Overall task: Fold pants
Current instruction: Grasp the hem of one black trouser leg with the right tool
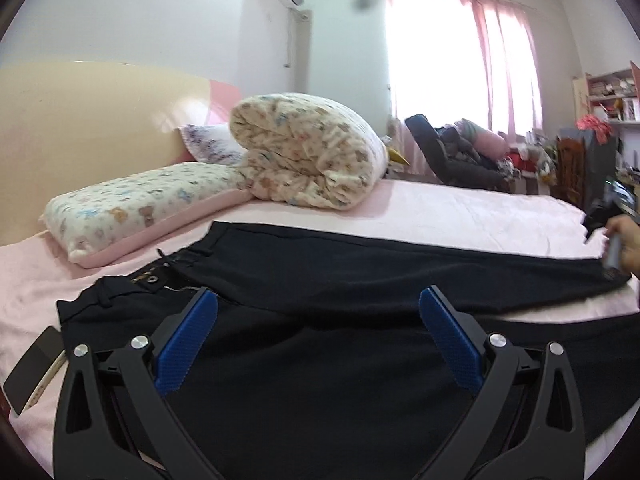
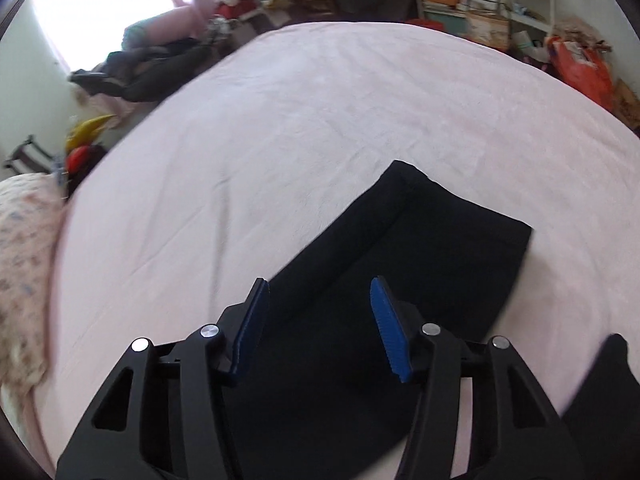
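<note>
Black pants (image 1: 328,276) lie flat across the pink bed sheet (image 1: 460,216), waistband with drawstring at the left, legs running right. My left gripper (image 1: 318,306) is open above the hip area, its blue pads wide apart with nothing between them. In the right wrist view the leg end (image 2: 420,240) of the pants lies on the sheet (image 2: 320,120), with the hem at the far end. My right gripper (image 2: 318,294) is open just above that leg and holds nothing. The right gripper's hand (image 1: 624,240) shows at the far right of the left wrist view.
A bear-print pillow (image 1: 132,204) and a rolled quilt (image 1: 312,152) lie at the head of the bed, by the headboard (image 1: 80,120). A dark phone (image 1: 32,368) rests at the bed's left edge. Cluttered furniture (image 2: 500,12) stands beyond the bed.
</note>
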Action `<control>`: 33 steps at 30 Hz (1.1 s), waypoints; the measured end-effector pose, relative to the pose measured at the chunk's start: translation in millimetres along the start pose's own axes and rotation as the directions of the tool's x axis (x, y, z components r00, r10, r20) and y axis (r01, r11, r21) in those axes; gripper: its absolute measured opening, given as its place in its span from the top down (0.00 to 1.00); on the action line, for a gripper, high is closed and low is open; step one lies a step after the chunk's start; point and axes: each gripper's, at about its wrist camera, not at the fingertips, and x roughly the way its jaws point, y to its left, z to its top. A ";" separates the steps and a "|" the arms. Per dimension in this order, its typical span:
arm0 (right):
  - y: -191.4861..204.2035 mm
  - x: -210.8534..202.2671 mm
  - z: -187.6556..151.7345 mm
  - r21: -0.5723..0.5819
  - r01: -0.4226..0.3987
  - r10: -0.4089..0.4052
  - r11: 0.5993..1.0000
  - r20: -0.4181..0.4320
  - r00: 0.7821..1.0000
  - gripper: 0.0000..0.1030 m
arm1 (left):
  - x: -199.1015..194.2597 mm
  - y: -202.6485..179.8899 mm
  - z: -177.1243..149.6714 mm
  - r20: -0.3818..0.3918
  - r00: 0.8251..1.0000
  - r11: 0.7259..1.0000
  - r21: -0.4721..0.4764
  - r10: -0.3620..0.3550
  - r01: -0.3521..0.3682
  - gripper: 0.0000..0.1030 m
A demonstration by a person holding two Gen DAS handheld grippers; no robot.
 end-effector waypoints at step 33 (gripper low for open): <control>-65.6 1.8 -0.9 0.205 -0.186 0.196 0.961 -0.030 0.980 0.94 | 21.0 10.8 -7.0 -0.140 0.987 0.993 -0.103 -0.078 0.064 0.02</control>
